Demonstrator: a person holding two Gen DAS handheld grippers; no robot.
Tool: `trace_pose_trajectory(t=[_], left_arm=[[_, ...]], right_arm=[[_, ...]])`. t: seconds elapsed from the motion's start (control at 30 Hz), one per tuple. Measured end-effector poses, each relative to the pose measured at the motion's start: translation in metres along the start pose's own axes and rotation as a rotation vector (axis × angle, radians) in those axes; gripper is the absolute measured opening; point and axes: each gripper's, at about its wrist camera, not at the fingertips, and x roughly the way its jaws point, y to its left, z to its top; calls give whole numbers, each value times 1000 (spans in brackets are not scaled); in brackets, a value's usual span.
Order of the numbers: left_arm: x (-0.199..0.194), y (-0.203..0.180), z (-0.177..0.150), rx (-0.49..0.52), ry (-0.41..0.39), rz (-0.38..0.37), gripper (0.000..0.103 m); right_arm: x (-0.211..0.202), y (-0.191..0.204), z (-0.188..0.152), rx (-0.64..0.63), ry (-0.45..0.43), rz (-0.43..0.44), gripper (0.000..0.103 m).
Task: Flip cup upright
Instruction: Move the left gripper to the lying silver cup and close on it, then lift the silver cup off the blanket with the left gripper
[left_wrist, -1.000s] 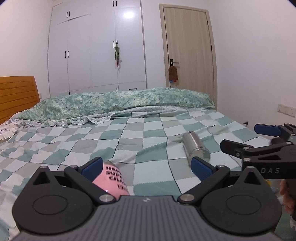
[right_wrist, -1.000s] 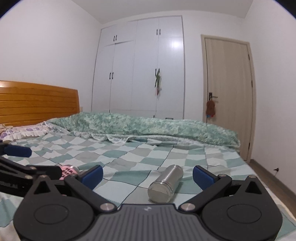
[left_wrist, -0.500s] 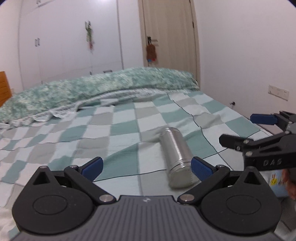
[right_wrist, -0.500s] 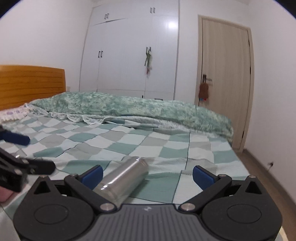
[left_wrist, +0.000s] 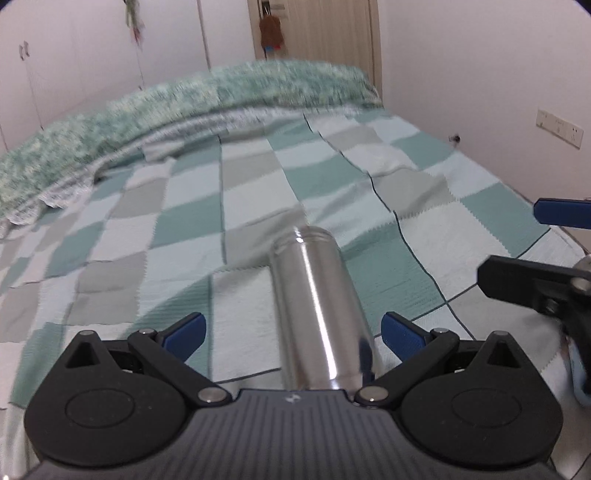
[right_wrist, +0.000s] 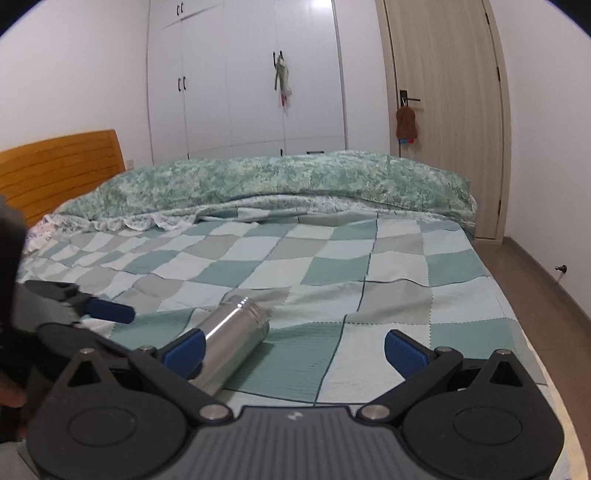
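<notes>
A steel cup (left_wrist: 317, 306) lies on its side on the checked bedspread (left_wrist: 258, 206), its threaded mouth pointing away from me. My left gripper (left_wrist: 291, 332) is open, and the cup's near end lies between its blue fingertips without touching them. In the right wrist view the cup (right_wrist: 232, 339) lies at the lower left, just beside the left blue fingertip (right_wrist: 184, 349) of my right gripper (right_wrist: 295, 349), which is open and empty. The right gripper also shows at the right edge of the left wrist view (left_wrist: 546, 258).
A rolled green floral quilt (right_wrist: 277, 184) lies across the far side of the bed. A wooden headboard (right_wrist: 62, 166) stands at the left. White wardrobes (right_wrist: 243, 74) and a door (right_wrist: 443, 110) are behind. The bed's right edge (right_wrist: 517, 314) drops to the floor.
My left gripper has swung right and moved in until the steel cup lies between its fingers; the pink cup has left its view. My right gripper has shifted right, so the cup sits at its left.
</notes>
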Motion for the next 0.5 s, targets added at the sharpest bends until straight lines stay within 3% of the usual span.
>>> trace_pose_trajectory(t=[0.1, 0.13, 0.2, 0.23, 0.5], left_arm=[[22, -1, 2, -23, 101, -6, 103], [28, -1, 1, -37, 130, -11, 95], [34, 2, -2, -81, 175, -63, 66], [35, 4, -4, -110, 202, -84, 63], [3, 8, -14, -95, 177, -67, 63]], right_arm=[[4, -2, 1, 16, 18, -9, 103], [4, -2, 0, 18, 21, -6, 103], [4, 0, -2, 6, 24, -3, 103], [3, 1, -2, 0, 24, -7, 103], [-2, 8, -1, -30, 36, 0, 103]])
